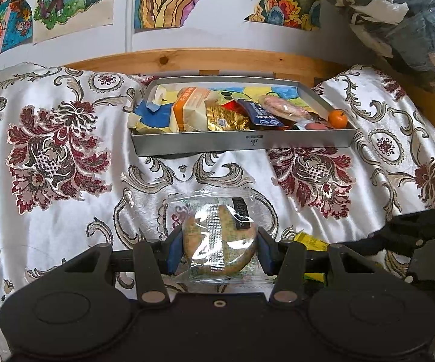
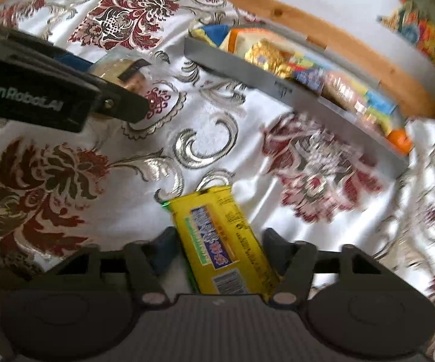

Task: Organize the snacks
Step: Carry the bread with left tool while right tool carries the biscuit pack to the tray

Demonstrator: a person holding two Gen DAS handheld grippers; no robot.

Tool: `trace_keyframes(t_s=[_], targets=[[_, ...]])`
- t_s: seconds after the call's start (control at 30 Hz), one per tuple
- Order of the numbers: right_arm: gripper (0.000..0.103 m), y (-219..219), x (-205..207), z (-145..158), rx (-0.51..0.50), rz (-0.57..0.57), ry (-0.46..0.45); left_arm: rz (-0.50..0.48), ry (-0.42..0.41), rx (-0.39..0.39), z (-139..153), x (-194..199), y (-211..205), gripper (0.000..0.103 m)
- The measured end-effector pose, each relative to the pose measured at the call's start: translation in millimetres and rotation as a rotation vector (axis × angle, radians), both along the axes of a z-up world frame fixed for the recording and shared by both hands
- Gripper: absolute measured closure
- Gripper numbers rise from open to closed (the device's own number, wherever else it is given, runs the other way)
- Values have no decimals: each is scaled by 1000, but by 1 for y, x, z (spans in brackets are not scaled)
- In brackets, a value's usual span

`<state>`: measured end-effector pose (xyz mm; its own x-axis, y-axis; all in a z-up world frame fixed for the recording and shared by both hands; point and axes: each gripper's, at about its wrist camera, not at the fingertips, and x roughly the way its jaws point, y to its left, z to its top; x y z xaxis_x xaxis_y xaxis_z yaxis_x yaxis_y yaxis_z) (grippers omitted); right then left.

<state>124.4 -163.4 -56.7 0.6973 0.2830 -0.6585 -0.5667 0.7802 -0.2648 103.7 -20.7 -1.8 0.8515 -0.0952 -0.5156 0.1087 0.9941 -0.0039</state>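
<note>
Snacks fill the grey metal tray (image 1: 241, 143) lying on the floral cloth (image 1: 66, 157) in the left wrist view: an orange-and-cream box (image 1: 188, 110), a crinkled gold packet (image 1: 225, 117), a dark blue sachet (image 1: 262, 114), a round pink biscuit in clear wrap (image 1: 280, 107) and a small orange fruit (image 1: 338, 119) at the tray's right end. Nearer the camera, the left gripper (image 1: 220, 242) clasps a round tan biscuit in a clear wrapper (image 1: 219, 236), its blue pads pressing on both sides, a dark date label on the wrapper's upper right. This pack sits in front of the tray, well apart from it. In the right wrist view, blurred toward the right, a yellow snack bar (image 2: 226, 244) with a blue-and-white label panel and a green end lies on the cloth between the fingers of the right gripper (image 2: 217, 249); the jaws stand apart, a gap showing on each side of the bar. The tray's wall (image 2: 280, 89) runs diagonally above it.
</note>
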Motion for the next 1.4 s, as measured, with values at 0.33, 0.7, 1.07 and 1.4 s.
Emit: trace_keyframes(t_s=[0.33,0.7,1.07,1.4], targets=[[50,2,-15,3,-2,-6,-99,2,-16,-13,5,2,1,52],[50,3,-19,44,-7,-26,-249,18,-78,-20,39,22,9,52],[50,-13,4,80,17,-43,-351,31,-133,-33,74,76,7,52],[50,-36,47,89,71,-83,-382,18,-163,-19,88,135,1,52]])
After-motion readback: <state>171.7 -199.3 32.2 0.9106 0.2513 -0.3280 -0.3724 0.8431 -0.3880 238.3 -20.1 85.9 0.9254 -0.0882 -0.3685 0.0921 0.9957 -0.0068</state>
